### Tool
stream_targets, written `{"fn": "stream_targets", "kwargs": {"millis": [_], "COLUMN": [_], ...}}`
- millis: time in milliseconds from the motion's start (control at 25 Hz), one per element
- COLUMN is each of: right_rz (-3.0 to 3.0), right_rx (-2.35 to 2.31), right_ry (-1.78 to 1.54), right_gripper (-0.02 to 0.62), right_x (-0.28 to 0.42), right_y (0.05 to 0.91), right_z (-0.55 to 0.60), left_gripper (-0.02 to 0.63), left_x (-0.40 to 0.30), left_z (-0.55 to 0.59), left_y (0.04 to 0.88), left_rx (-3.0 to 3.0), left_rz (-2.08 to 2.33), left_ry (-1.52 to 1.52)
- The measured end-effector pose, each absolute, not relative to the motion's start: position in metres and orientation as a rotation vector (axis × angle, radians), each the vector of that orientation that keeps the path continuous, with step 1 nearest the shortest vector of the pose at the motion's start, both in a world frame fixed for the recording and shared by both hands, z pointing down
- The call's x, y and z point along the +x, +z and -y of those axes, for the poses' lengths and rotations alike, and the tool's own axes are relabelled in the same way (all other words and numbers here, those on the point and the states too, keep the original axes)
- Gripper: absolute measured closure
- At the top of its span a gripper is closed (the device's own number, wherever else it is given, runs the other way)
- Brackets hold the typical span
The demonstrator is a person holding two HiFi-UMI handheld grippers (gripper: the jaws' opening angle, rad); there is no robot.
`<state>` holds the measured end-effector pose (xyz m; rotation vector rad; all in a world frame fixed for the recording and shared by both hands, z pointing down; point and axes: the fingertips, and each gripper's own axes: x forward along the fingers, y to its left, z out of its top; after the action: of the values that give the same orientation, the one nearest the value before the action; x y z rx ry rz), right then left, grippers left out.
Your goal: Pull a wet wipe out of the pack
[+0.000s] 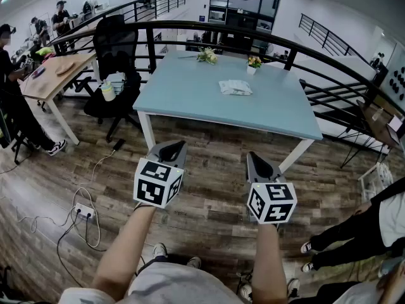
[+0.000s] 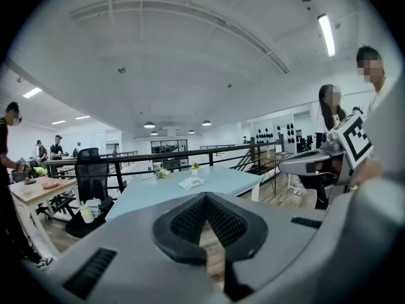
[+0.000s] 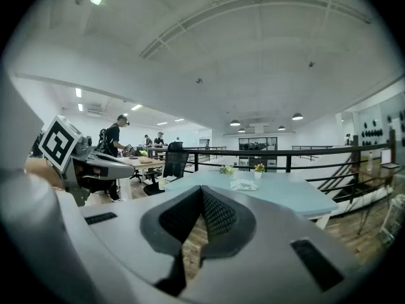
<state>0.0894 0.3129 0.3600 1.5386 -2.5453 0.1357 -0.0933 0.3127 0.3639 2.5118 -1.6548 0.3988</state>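
Observation:
The wet wipe pack is a pale crinkled packet lying on the far half of a light blue table. It shows small and distant in the left gripper view and the right gripper view. Both grippers hang side by side over the wooden floor, short of the table's near edge and well apart from the pack. The left gripper has its jaws closed tip to tip with nothing in them. The right gripper is likewise shut and holds nothing.
A bunch of flowers and a small flower pot stand at the table's back. A black office chair and a wooden desk are to the left, with people beyond. A black railing curves behind. A power strip with cables lies on the floor.

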Motion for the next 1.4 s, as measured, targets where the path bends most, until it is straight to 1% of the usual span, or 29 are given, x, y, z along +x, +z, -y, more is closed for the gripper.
{"fn": "stream_targets", "kwargs": {"millis": [440, 920, 1400], "right_rz": [2.541, 2.543, 2.522], "right_rx": [1.555, 1.556, 1.565], "right_ry": [0.112, 0.115, 0.138], "right_gripper": [0.592, 0.589, 0.537], "right_x": [0.097, 0.093, 0.081], "right_y": [0.362, 0.369, 0.379], "right_z": [-0.317, -0.3, -0.243], "left_gripper": [0.612, 0.612, 0.612], "left_x": [-0.082, -0.088, -0.103], "left_z": [-0.313, -0.294, -0.233], "left_y": [0.368, 0.371, 0.382], "left_rx": [2.524, 2.523, 2.507], "left_rz": [1.644, 1.648, 1.639], "left_ry": [0.427, 0.425, 0.443]}}
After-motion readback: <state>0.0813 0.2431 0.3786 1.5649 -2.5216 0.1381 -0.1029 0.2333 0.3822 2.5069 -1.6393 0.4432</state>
